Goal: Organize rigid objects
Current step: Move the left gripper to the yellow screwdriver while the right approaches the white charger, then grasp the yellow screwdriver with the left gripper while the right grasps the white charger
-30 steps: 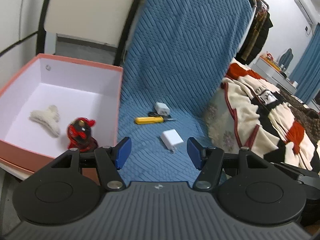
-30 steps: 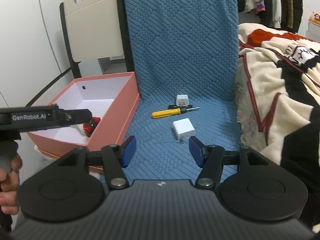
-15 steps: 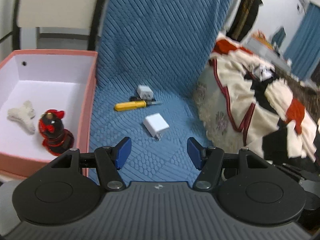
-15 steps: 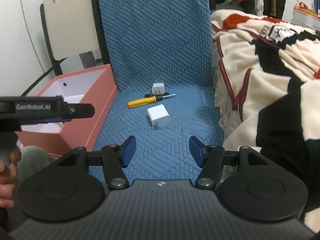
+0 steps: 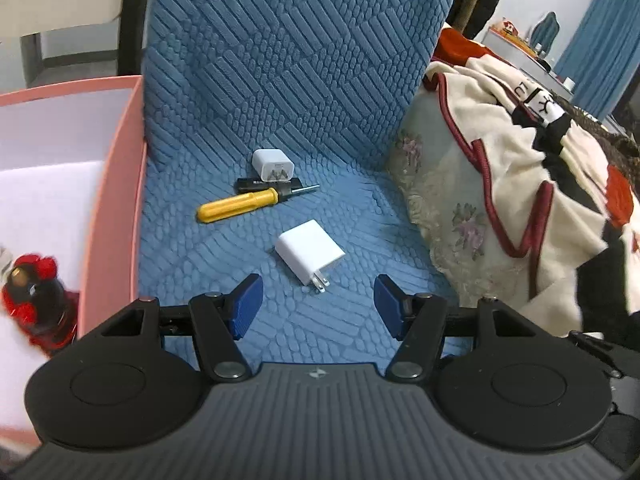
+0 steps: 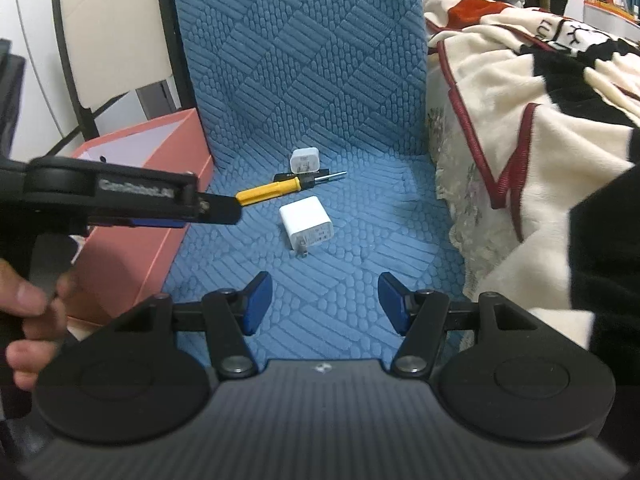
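Observation:
A large white charger (image 5: 309,255) (image 6: 306,227) lies on the blue quilted cover, prongs toward me. Behind it lie a yellow-handled screwdriver (image 5: 240,205) (image 6: 269,191), a flat black item (image 5: 250,183) and a small white charger (image 5: 273,165) (image 6: 305,160). A pink box (image 5: 112,208) (image 6: 160,216) at the left holds a red and black figurine (image 5: 34,300). My left gripper (image 5: 318,306) is open and empty, just short of the large charger. My right gripper (image 6: 324,304) is open and empty, a little further back. The left gripper also shows from the side in the right wrist view (image 6: 216,210).
A cream, red and black blanket (image 5: 520,184) (image 6: 520,100) is heaped along the right side of the blue cover (image 5: 280,80). A beige chair back (image 6: 116,40) stands behind the box. The hand on the left gripper (image 6: 24,312) shows at far left.
Both grippers have moved forward toward the chargers and screwdriver, which now look larger. The left view has swung right, so less of the box shows. Both stay open.

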`<state>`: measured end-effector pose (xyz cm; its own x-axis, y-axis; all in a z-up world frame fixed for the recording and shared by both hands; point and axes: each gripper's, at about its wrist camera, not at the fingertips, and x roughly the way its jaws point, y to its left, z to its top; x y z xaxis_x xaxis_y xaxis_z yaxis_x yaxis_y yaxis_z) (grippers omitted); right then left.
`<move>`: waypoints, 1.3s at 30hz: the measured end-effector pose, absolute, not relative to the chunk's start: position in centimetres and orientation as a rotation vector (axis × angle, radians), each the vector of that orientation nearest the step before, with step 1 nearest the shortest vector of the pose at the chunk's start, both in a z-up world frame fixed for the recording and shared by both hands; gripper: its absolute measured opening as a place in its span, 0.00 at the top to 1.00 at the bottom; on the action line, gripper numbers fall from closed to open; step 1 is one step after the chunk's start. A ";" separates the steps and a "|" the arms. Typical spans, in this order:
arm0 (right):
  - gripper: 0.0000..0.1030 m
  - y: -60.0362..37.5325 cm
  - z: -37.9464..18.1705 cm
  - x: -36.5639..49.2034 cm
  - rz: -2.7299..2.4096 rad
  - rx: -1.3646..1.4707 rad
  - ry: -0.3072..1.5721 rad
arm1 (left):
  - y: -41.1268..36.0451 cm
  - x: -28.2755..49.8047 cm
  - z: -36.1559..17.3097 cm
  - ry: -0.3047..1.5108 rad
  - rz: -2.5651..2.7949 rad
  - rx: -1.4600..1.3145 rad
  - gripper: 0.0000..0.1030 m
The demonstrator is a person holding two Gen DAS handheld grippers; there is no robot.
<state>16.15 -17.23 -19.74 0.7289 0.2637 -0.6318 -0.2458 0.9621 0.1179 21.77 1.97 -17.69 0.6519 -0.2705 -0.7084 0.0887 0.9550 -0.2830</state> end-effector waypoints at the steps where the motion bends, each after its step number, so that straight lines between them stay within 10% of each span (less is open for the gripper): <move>1: 0.41 -17.2 -19.9 16.5 0.278 0.029 0.703 | 2.0 22.3 -18.0 0.842 -0.190 -0.234 0.35; 39: 0.29 -10.2 -27.8 32.9 0.443 -0.123 0.807 | 3.2 40.8 -25.5 1.044 -0.122 0.008 0.36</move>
<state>32.93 -10.21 -27.78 0.6055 0.3358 -0.7215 -0.4280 0.9017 0.0605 40.85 3.23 -25.52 0.4963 -0.0968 -0.8627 0.1047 0.9932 -0.0512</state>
